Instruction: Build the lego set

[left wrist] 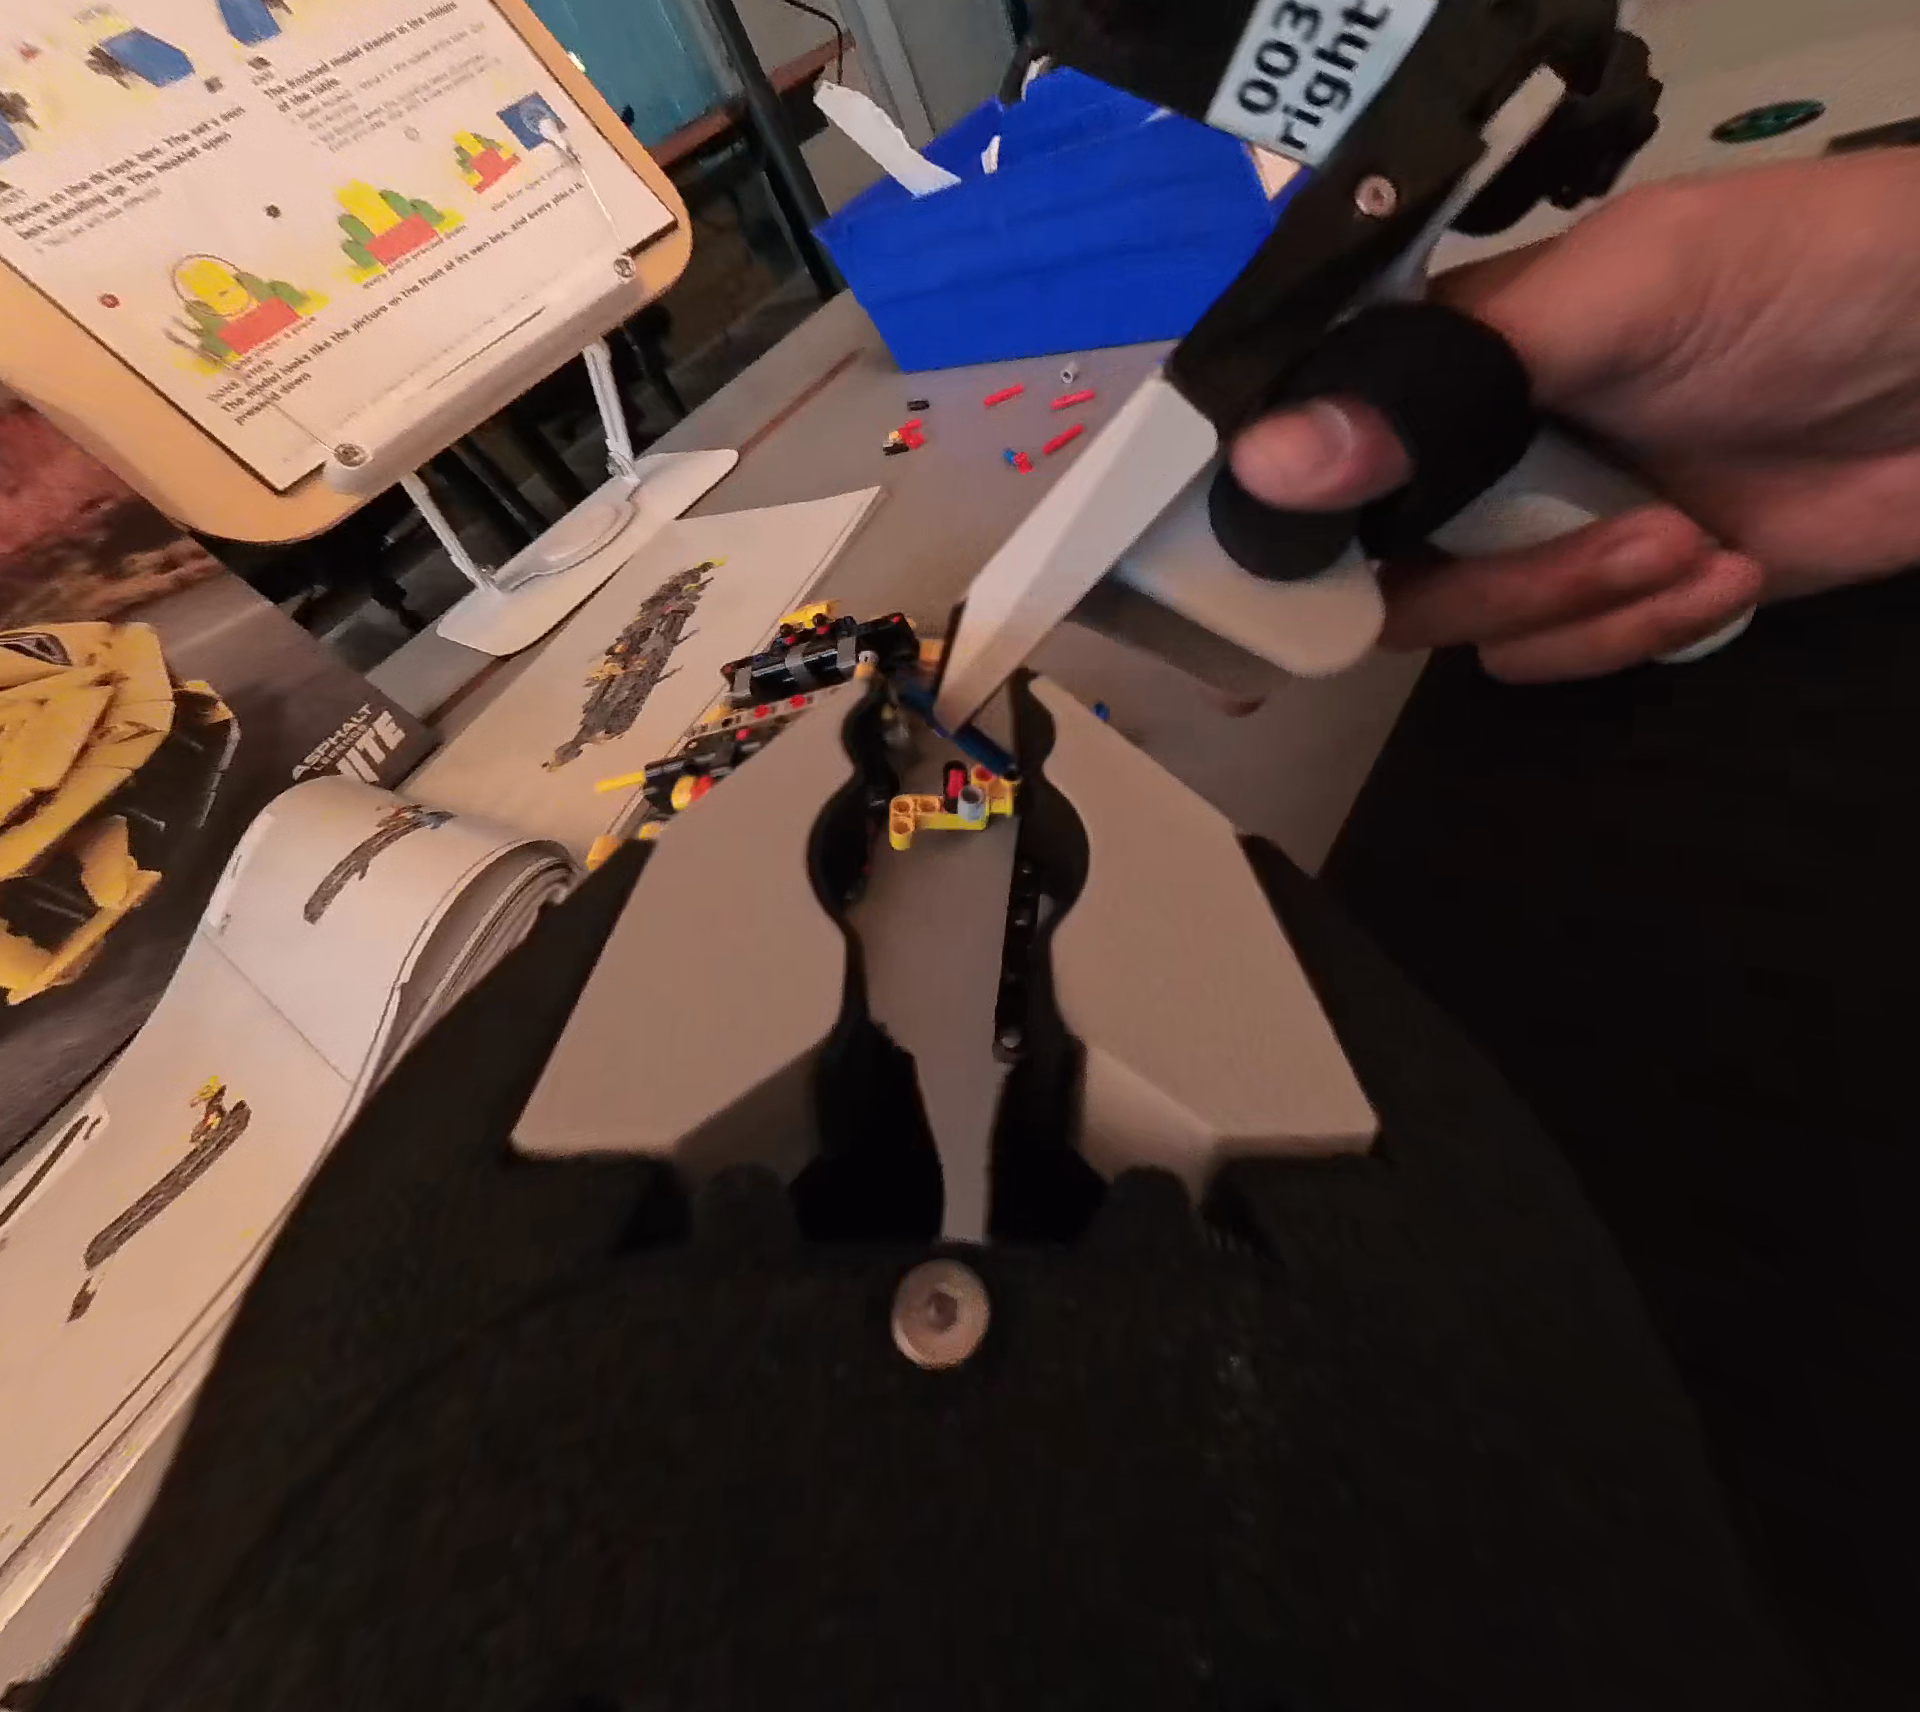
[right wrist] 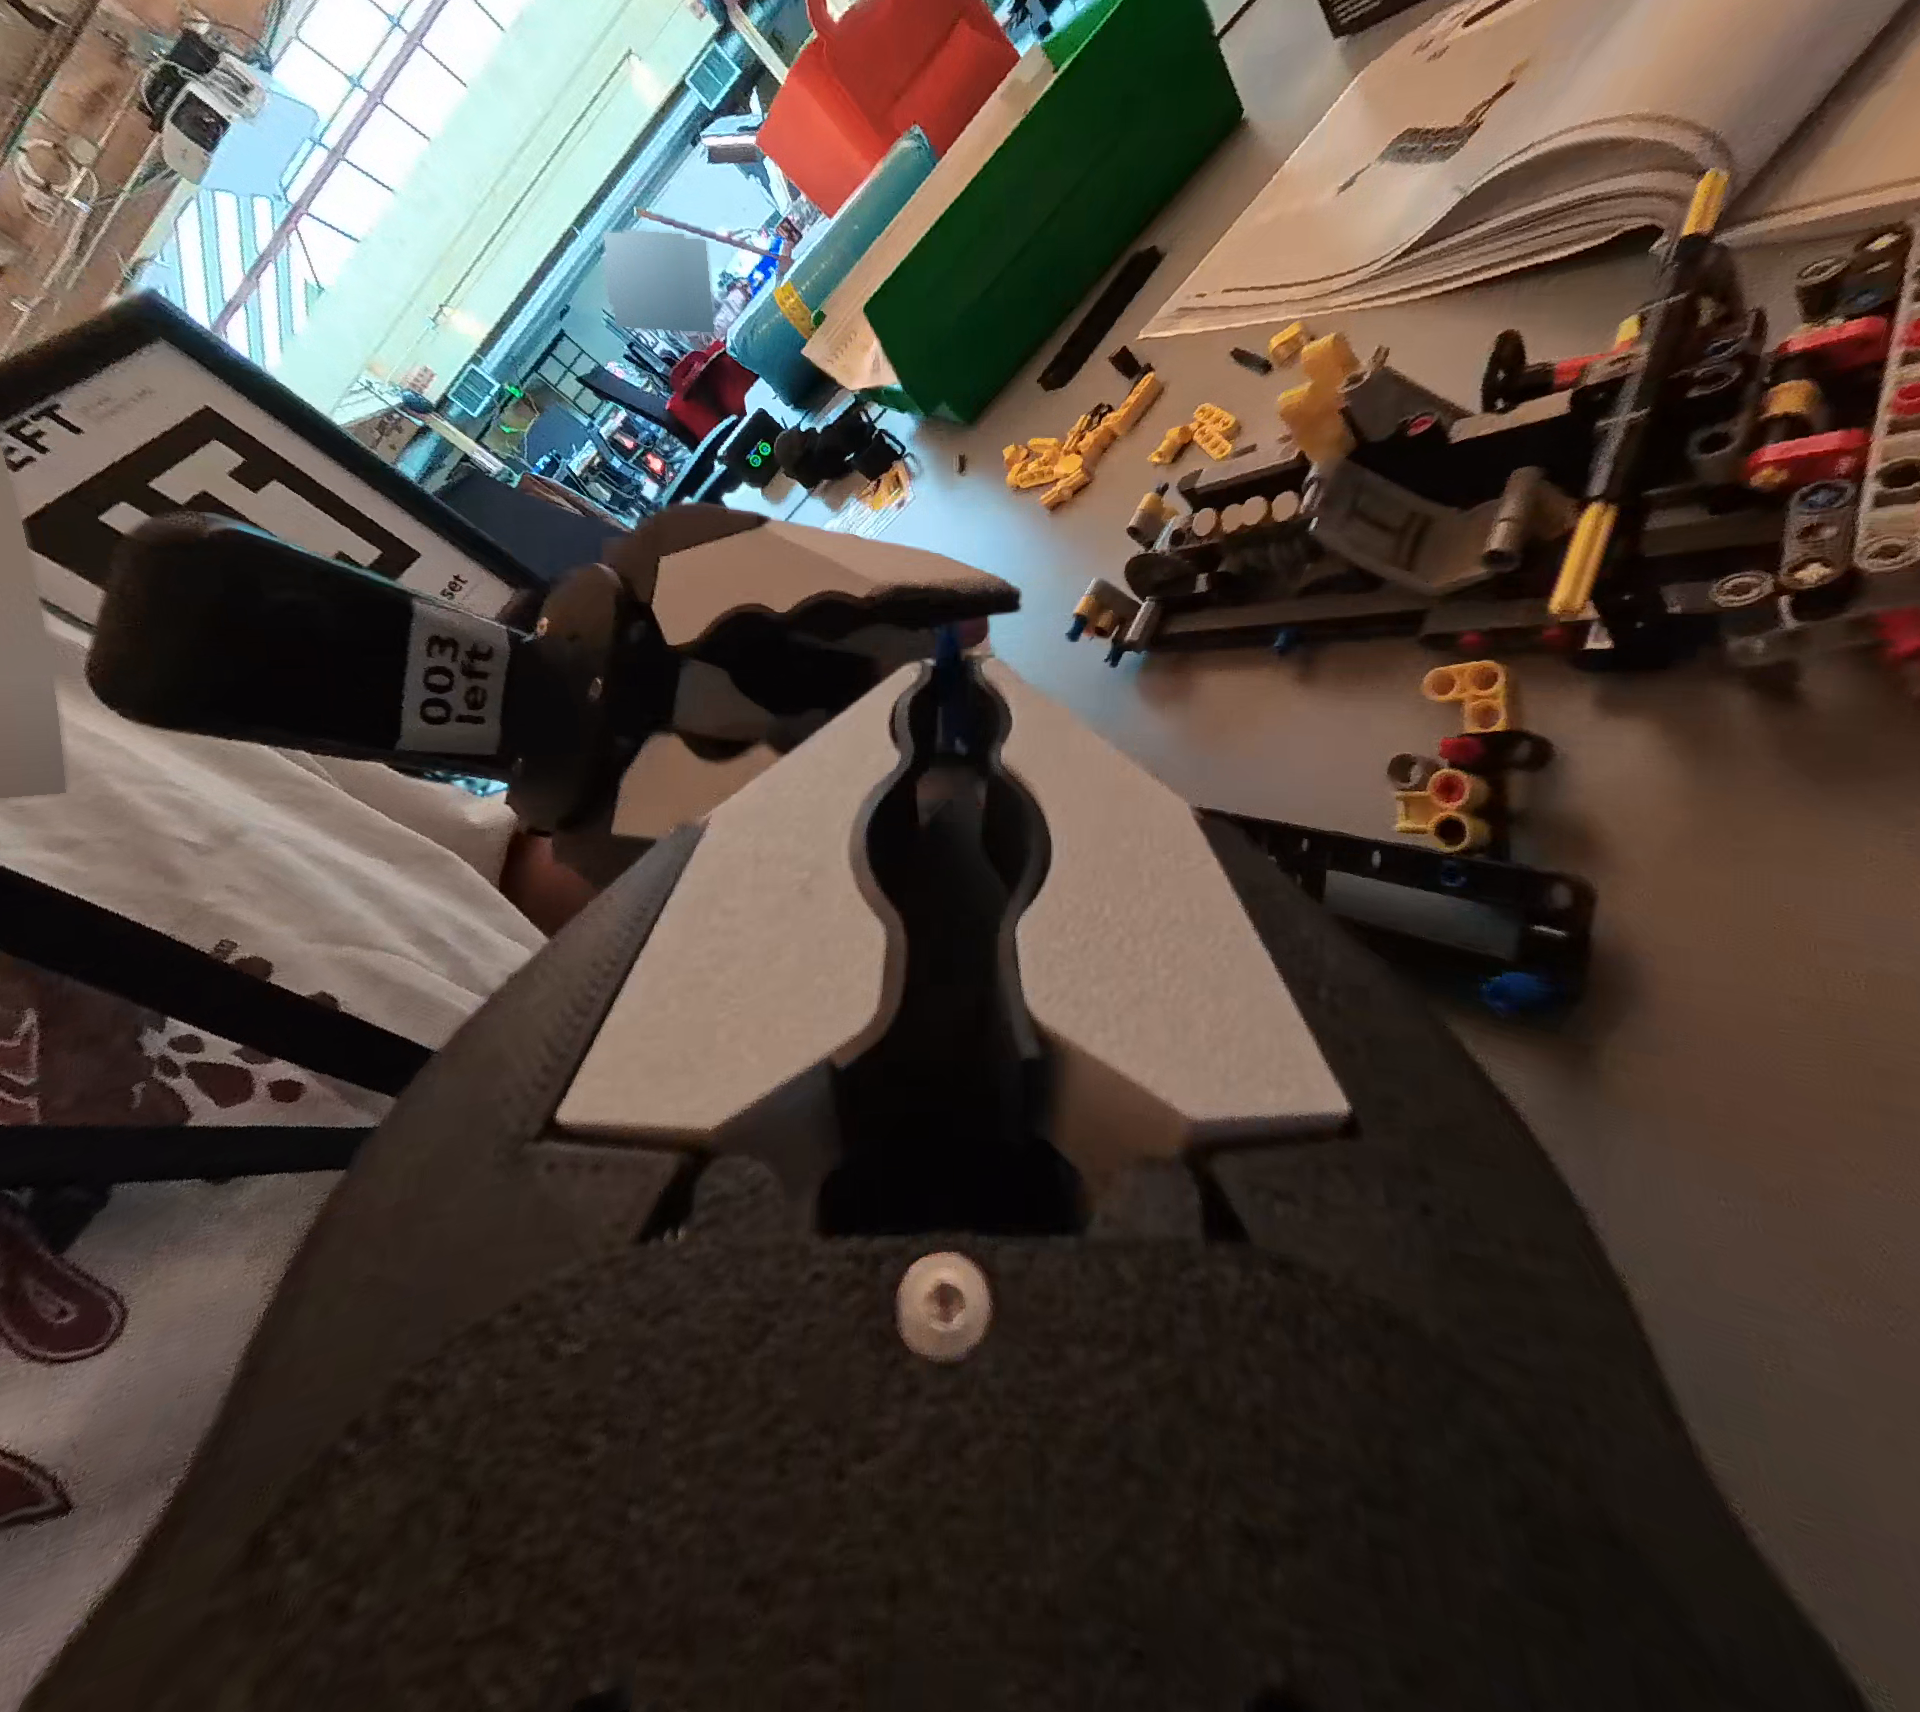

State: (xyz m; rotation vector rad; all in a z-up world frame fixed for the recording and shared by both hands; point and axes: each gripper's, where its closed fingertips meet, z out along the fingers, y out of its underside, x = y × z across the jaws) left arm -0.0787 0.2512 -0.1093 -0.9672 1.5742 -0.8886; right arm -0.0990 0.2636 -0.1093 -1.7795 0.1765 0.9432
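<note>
We see grey fingers [right wrist: 1132, 914] on black gripper body [right wrist: 935, 1506]; blue pin [left wrist: 961, 727] at tips. Yellow, black, red lego chassis [right wrist: 1558, 509]. Blue bin [left wrist: 1049, 260], green bin [right wrist: 1049, 228], red box [right wrist: 883, 62]. Grey table [right wrist: 1662, 1143]. Loose yellow pieces [right wrist: 1070, 447].

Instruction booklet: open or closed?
Open. The instruction booklet lies spread on the table, its pages fanned at the spine.

— How is the light?
— Daylight pours through the far windows [right wrist: 343, 104] in the right wrist view, blown out white. The left wrist view is dimmer, its near right side black.
— Sharpness?
— Motion blur softens the hand [left wrist: 1662, 415]; wide-angle bending curves the edges.
</note>
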